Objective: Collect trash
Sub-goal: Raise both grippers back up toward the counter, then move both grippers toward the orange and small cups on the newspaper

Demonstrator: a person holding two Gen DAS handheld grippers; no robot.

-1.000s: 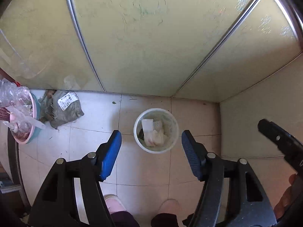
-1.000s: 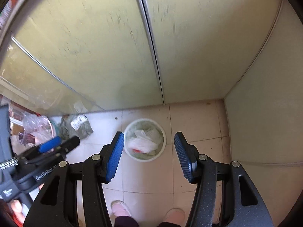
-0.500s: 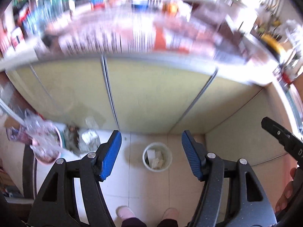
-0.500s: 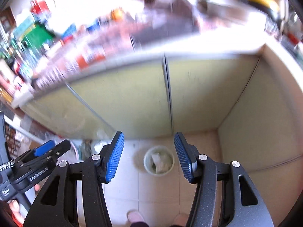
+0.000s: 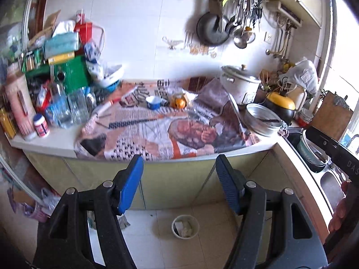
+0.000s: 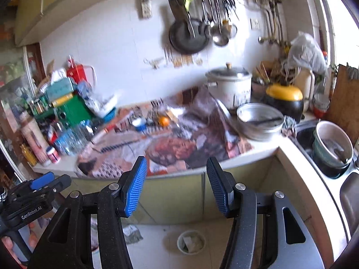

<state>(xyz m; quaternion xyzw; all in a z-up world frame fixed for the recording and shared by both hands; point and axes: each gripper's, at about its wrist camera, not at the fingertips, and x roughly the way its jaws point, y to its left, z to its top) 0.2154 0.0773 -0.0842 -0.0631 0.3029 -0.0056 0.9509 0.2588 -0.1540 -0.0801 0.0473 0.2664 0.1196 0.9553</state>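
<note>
A white trash bin [image 5: 185, 226] with crumpled paper inside stands on the tiled floor below the counter; it also shows in the right wrist view [image 6: 191, 242]. My left gripper [image 5: 179, 170] is open and empty, held high in front of the counter edge. My right gripper [image 6: 176, 171] is open and empty at about the same height. The counter is covered with newspaper [image 5: 179, 132], which also shows in the right wrist view [image 6: 170, 148]. A small blue cup [image 5: 153, 102] and an orange object [image 5: 179, 102] lie on the newspaper.
Jars, bottles and boxes [image 5: 56, 85] crowd the counter's left end. A rice cooker [image 5: 239, 83], a metal basin [image 5: 263, 121] and a yellow-lidded pot [image 5: 280, 103] stand at the right. A sink [image 6: 332, 152] holding bowls is at far right. Pans hang on the wall [image 5: 211, 31].
Both grippers have tilted and risen from looking down at the bin and cabinet doors to facing the cluttered counter. The bin now appears small at the bottom. Both stay open.
</note>
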